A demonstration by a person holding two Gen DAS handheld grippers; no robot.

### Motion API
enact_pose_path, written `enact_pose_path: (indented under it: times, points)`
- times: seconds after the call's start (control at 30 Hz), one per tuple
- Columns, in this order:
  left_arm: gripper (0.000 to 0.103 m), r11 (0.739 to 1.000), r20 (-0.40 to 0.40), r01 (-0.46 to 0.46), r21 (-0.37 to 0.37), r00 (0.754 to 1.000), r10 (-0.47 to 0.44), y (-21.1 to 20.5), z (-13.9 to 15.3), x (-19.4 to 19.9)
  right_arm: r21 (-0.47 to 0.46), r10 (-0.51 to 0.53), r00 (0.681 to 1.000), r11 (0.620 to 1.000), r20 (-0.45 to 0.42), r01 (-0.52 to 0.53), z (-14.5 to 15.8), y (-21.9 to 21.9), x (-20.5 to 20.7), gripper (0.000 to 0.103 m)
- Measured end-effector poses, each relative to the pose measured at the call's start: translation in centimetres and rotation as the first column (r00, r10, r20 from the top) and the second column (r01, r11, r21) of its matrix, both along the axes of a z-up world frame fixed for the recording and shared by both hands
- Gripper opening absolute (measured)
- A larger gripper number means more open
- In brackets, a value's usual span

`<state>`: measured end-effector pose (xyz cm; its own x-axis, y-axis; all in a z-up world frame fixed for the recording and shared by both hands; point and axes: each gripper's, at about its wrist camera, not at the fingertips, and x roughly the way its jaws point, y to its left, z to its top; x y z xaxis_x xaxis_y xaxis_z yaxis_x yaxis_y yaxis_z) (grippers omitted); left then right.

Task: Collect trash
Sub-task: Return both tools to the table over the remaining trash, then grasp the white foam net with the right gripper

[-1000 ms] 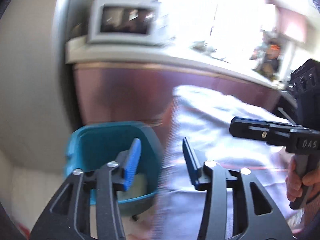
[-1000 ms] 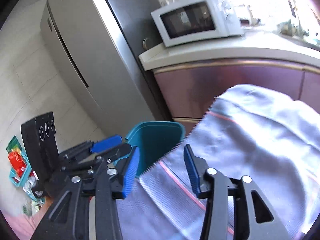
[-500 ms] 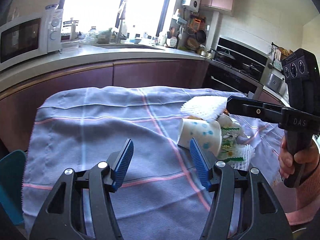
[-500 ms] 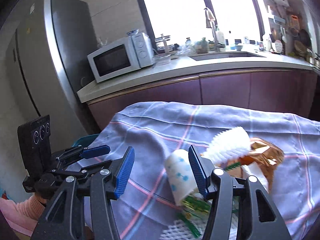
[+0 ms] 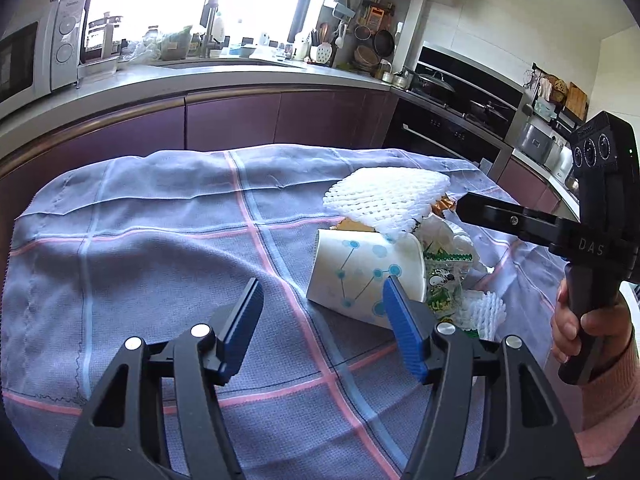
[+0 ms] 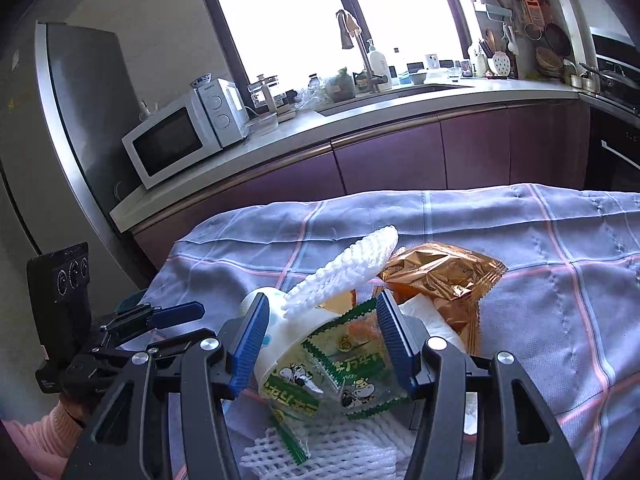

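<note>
A pile of trash lies on the checked cloth. It holds a tipped white paper cup with blue dots, a white foam fruit net, green-edged clear wrappers, a gold foil bag and crumpled white paper. My left gripper is open and empty, just short of the cup. My right gripper is open, its fingers either side of the wrappers and the cup's mouth, gripping nothing. A second foam net lies under it.
A kitchen counter with a microwave, sink tap and bottles runs behind the table. A steel fridge stands at left. An oven and hob are at right. The cloth hangs over the table's edges.
Both grippers swung from the teal bin at the table's left end over to the trash pile and moved closer to it. Both stayed open.
</note>
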<state>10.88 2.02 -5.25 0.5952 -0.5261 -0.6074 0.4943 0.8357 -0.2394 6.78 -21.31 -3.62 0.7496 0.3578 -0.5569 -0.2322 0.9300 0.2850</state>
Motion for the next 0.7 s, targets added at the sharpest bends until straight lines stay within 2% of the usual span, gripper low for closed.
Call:
enact_pose_path:
  times: [0.33, 0.43, 0.5, 0.63, 0.7]
  points:
    - [0.061, 0.998, -0.085, 0.055, -0.025, 0.995, -0.057, -1.9, -1.4, 3.4, 0.059, -0.023, 0.999, 0.998, -0.039, 0.025, -0.6, -0.5, 2.7, 0.054]
    - [0.055, 0.997, -0.096, 0.074, -0.03, 0.992, -0.077, -2.2, -1.5, 3.7, 0.078, -0.024, 0.998, 0.997, -0.053, 0.028, -1.0, -0.6, 3.0, 0.054]
    - [0.046, 0.996, -0.104, 0.085, -0.028, 0.991, -0.087, -2.5, -1.7, 3.8, 0.093, -0.021, 0.998, 0.995, -0.061, 0.027, -1.2, -0.8, 3.1, 0.053]
    - [0.036, 0.994, -0.103, 0.104, -0.034, 0.989, -0.107, -2.7, -1.8, 3.5, 0.121, -0.009, 0.997, 0.992, -0.076, 0.019, -1.5, -1.1, 3.4, 0.035]
    - [0.026, 0.994, -0.106, 0.106, -0.039, 0.988, -0.109, -2.6, -1.8, 3.5, 0.134, -0.006, 0.996, 0.991, -0.084, 0.018, -1.6, -1.2, 3.6, 0.024]
